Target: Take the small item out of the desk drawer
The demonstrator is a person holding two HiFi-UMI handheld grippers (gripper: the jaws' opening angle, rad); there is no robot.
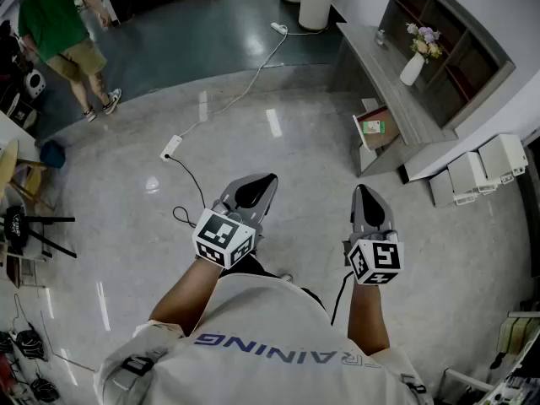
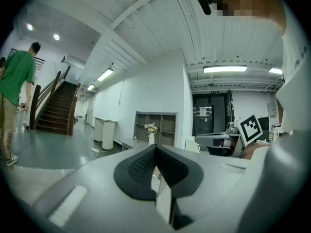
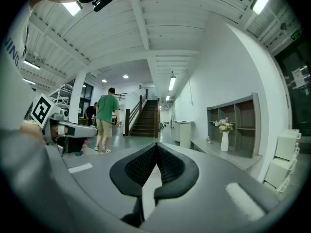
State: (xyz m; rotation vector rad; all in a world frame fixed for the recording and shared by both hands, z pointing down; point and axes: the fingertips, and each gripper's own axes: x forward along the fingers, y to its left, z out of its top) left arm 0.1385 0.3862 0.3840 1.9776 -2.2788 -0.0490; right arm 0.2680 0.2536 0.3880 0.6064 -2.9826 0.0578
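Observation:
I hold both grippers in front of my chest over the polished floor. My left gripper [image 1: 263,180] is shut with nothing between its tips [image 2: 155,146]. My right gripper [image 1: 363,191] is also shut and empty, its jaws meeting at the tips [image 3: 156,144]. A long grey desk [image 1: 384,78] runs along the right wall, a few steps ahead, with a white vase of flowers [image 1: 416,57] on top. No open drawer and no small item shows in any view. The same desk [image 2: 127,143] appears far off in the left gripper view.
A grey shelf unit [image 1: 451,45] backs the desk. White boxes [image 1: 485,171] sit right of it. A white cable with a power strip [image 1: 171,148] crosses the floor ahead. A person in a green shirt [image 1: 59,32] walks at far left. Black stands [image 1: 34,226] crowd the left edge.

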